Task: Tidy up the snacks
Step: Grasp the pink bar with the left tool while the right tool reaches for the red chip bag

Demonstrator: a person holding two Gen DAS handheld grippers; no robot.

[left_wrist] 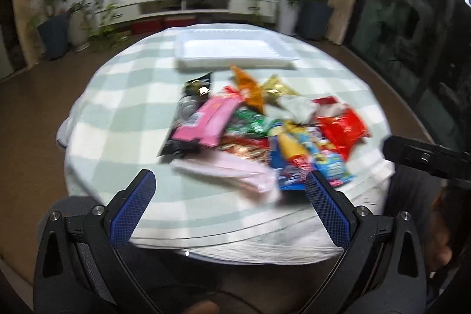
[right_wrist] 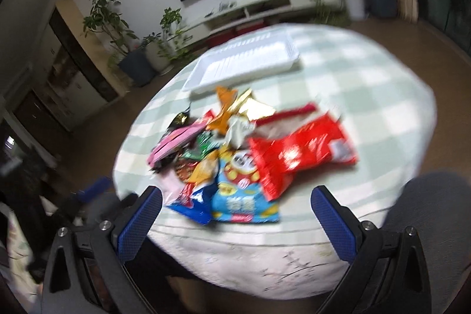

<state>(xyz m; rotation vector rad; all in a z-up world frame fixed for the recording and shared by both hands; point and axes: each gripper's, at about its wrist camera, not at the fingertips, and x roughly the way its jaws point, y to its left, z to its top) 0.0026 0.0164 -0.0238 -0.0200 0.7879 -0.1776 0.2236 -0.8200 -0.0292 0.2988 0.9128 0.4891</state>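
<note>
A heap of snack packets (left_wrist: 259, 134) lies mid-table on the green checked cloth. In it are a pink packet (left_wrist: 210, 121), a pale pink packet (left_wrist: 235, 174), a red bag (right_wrist: 300, 152) and a blue bag (right_wrist: 244, 196). Behind the heap stands an empty white tray (left_wrist: 232, 49) (right_wrist: 244, 64). My left gripper (left_wrist: 229, 186) hangs open above the near table edge, short of the pale pink packet. My right gripper (right_wrist: 235, 203) is open too, close to the blue bag and holding nothing. Both views are blurred.
The round table (left_wrist: 123, 114) drops off close under both grippers. The right gripper's black body (left_wrist: 426, 156) juts in at the left wrist view's right side. Beyond stand potted plants (left_wrist: 56, 31), a low white cabinet (left_wrist: 200, 5) and a wall screen.
</note>
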